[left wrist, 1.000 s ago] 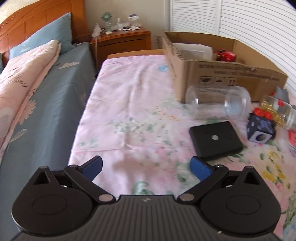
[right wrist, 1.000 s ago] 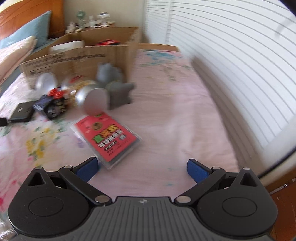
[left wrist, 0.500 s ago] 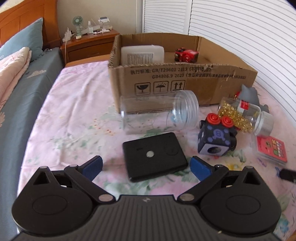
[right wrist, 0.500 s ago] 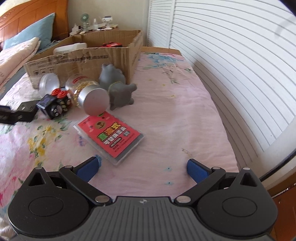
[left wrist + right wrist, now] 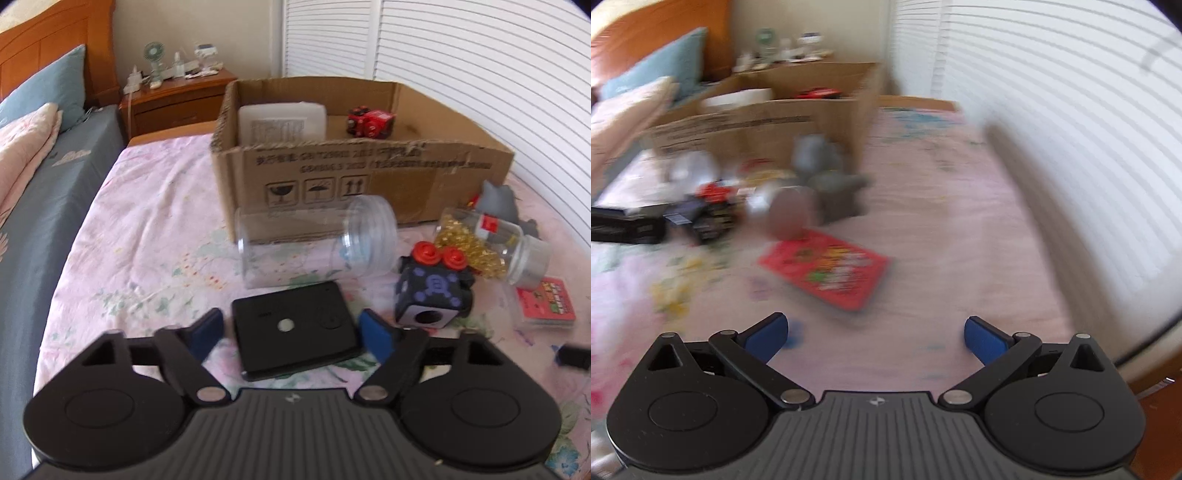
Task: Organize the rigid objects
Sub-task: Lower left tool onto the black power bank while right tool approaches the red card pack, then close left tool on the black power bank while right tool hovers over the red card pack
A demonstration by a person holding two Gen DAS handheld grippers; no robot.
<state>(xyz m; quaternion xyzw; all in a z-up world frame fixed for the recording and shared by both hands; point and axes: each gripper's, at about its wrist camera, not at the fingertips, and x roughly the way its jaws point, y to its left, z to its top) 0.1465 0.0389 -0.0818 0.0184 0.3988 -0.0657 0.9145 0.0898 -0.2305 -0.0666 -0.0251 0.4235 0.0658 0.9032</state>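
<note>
We put left gripper [image 5: 291, 334] around black box [image 5: 295, 328], jaws closing, not yet squeezing, to lift it into far carton [image 5: 369, 177]. Right gripper [image 5: 877, 338] waited wide, empty.

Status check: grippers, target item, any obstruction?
Left gripper closing around black flat box; grip unconfirmed. Right gripper open, empty. Clear jar just beyond; nothing blocking.

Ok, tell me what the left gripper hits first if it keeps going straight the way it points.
Most likely the flat black box on the bedsheet: it already lies between the closing jaws of the left gripper. Beyond it lies the clear plastic jar, though depth is hard to judge.
</note>
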